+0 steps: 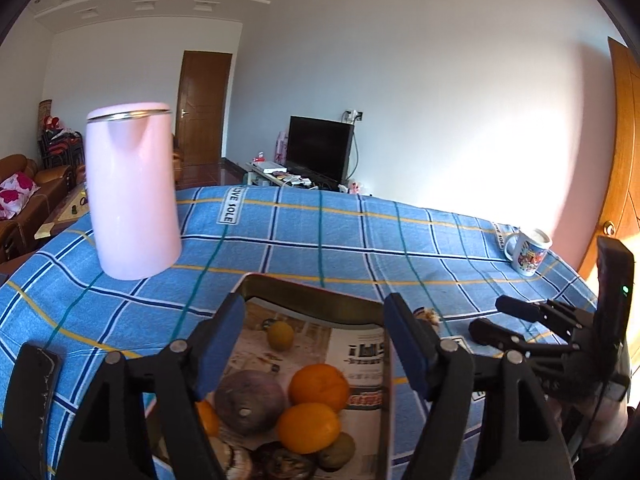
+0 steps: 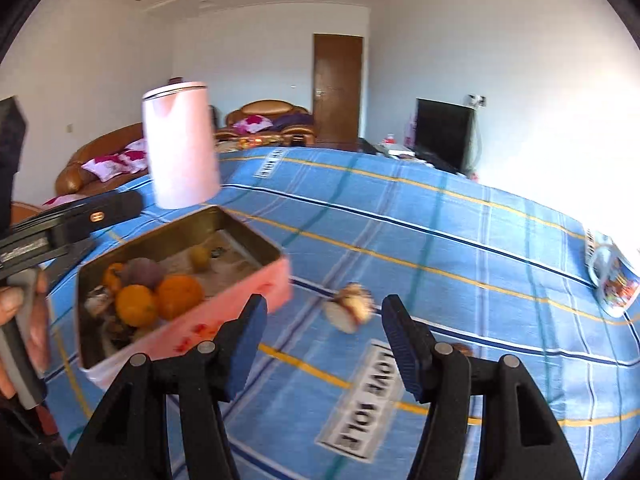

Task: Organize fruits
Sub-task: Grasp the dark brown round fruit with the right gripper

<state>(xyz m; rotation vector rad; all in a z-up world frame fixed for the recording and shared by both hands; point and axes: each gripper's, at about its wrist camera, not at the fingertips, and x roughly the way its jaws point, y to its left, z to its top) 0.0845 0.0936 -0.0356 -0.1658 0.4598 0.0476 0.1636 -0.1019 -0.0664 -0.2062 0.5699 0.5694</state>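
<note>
Left wrist view, left tool (image 1: 314,340) parted above tin (image 1: 312,294), right tool (image 2: 324,340) parted, empty

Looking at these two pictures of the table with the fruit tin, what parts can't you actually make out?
- Left wrist view: the near end of the tin and its dark bottom fruits are cut off by the frame and hidden behind the left gripper.
- Right wrist view: the small item on the cloth is motion-blurred; unclear what it is.
- Right wrist view: the mug is blurred, its print unreadable.
</note>
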